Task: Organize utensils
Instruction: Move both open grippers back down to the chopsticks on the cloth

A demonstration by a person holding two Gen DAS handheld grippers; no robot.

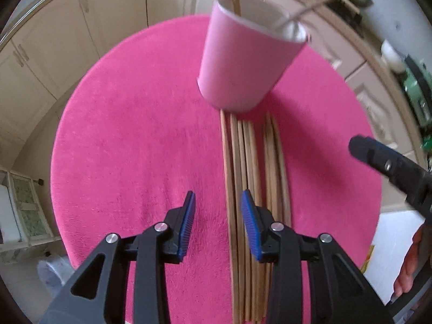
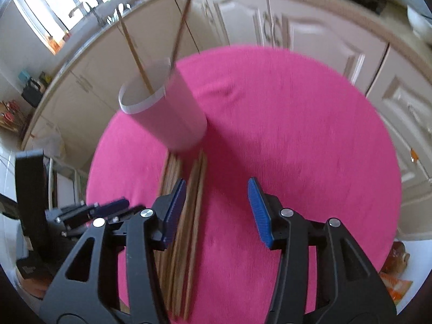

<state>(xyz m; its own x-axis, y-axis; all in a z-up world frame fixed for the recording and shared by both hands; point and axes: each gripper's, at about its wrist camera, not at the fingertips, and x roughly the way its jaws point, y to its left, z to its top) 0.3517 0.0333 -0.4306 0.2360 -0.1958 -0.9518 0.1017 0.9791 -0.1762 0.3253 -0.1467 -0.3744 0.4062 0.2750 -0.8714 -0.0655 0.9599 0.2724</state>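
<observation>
Cream kitchen cabinets [image 2: 270, 27] ringed a round table under a bright pink cloth [image 1: 135, 148], where a pink cup [image 1: 243, 62] stood at the far end of a row of wooden chopsticks [image 1: 243, 162] lying flat, side by side. Two chopsticks already leaned inside the cup; about seven seemed left on the cloth, though blur made the count uncertain. Both tools were empty, jaws spread: the left gripper [image 1: 217, 225] hovered over the row's left edge, the right gripper [image 2: 217, 212] beside its right edge. These sticks looked light, stiff and smooth, likely to roll or slip, so pinching one mid-length across its width seemed safest; the light cup might tip.
</observation>
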